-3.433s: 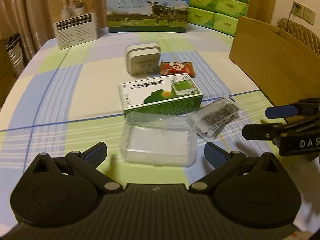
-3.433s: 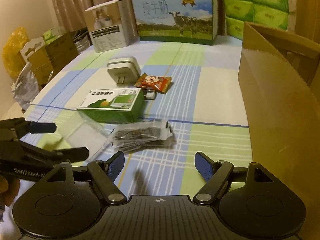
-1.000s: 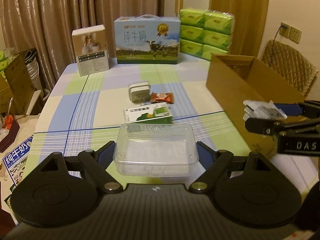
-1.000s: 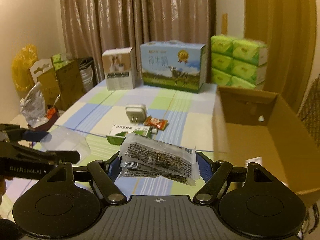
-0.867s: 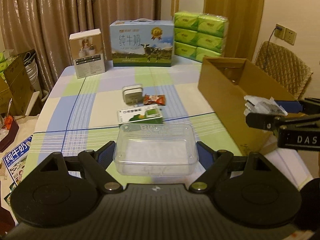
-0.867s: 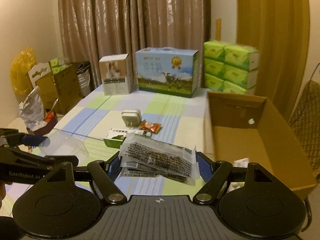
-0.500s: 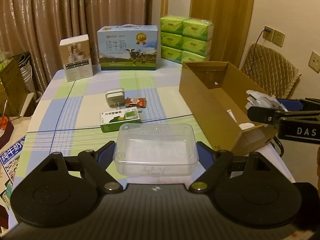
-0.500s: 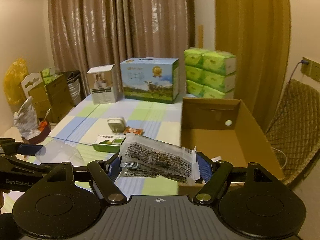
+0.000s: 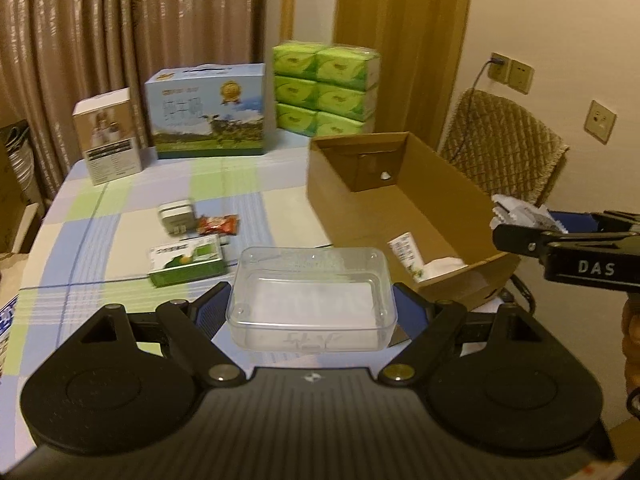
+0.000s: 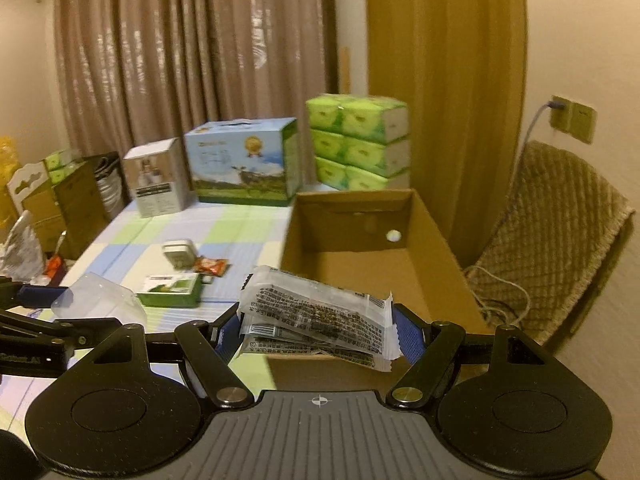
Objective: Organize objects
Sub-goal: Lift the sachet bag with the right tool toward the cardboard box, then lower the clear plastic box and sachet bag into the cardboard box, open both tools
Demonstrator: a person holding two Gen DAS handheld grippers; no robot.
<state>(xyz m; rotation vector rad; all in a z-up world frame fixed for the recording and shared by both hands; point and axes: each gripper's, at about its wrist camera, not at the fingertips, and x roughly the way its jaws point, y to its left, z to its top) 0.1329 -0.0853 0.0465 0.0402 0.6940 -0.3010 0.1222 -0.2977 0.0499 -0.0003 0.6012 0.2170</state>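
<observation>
Above the near edge of the table [image 9: 256, 184], the left tool [image 9: 311, 307] clamps a clear tub [image 9: 311, 298] by its two short ends, open side up. To its right, the right tool [image 10: 316, 330] grips a stack of sachets [image 10: 316, 320] just in front of the carton [image 10: 432, 264], which sits open at the table's right side. On the checked cloth lie a green box [image 9: 186, 261], a charger [image 9: 176, 216] and a red snack [image 9: 219, 224].
</observation>
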